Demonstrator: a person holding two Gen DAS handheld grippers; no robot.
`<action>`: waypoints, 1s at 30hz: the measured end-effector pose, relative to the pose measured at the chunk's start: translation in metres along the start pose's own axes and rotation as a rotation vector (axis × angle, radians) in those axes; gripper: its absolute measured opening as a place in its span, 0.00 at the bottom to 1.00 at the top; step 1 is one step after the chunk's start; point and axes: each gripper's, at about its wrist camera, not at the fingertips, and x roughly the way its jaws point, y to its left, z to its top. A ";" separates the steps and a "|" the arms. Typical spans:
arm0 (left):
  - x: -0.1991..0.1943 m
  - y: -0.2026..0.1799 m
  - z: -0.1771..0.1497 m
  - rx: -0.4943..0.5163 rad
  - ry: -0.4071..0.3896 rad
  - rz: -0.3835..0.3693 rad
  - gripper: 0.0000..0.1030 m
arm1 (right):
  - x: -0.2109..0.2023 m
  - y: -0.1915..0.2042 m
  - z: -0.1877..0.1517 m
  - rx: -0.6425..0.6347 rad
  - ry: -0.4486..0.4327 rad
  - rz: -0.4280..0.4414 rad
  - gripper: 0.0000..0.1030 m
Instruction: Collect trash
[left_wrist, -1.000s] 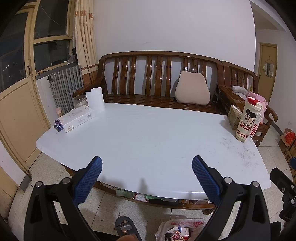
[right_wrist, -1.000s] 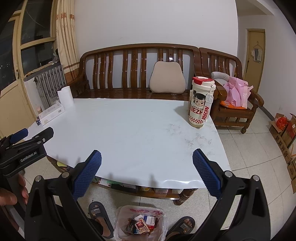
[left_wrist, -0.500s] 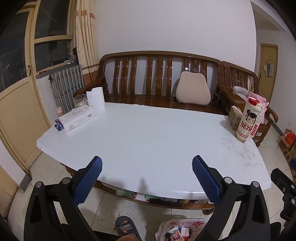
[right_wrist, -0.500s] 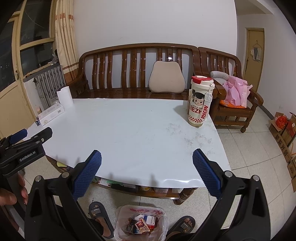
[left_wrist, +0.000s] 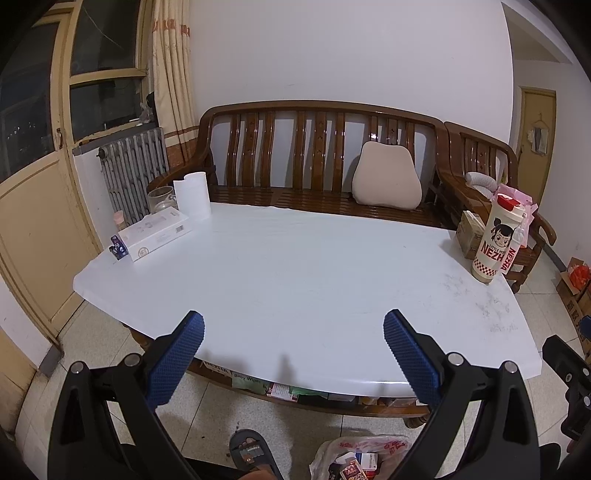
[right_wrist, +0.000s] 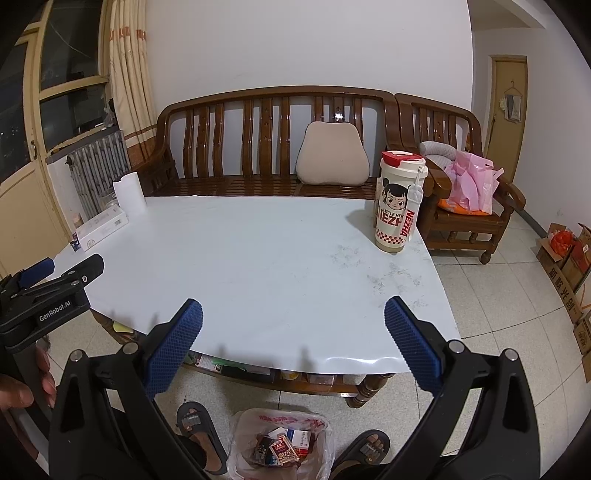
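A trash bag with several small packets inside sits on the floor between the person's feet, below the near edge of the white table; it also shows in the left wrist view. My left gripper is open and empty, held above the table's near edge. My right gripper is open and empty, also over the near edge. The left gripper's body shows in the right wrist view at the far left.
On the table: a Nezha tumbler at the right, a white box, a paper roll and a glass jar at the far left. A wooden bench with a cushion stands behind. Cardboard boxes stand on the floor at the right.
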 end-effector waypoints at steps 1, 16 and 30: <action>0.000 0.000 0.000 0.000 0.000 0.000 0.92 | 0.000 0.000 0.000 -0.002 0.000 -0.001 0.93; 0.006 0.003 0.000 -0.046 0.020 0.009 0.92 | 0.003 -0.003 0.000 0.003 0.004 -0.003 0.93; 0.008 0.001 0.002 -0.046 0.015 0.007 0.93 | 0.005 -0.003 -0.001 0.007 0.007 -0.003 0.93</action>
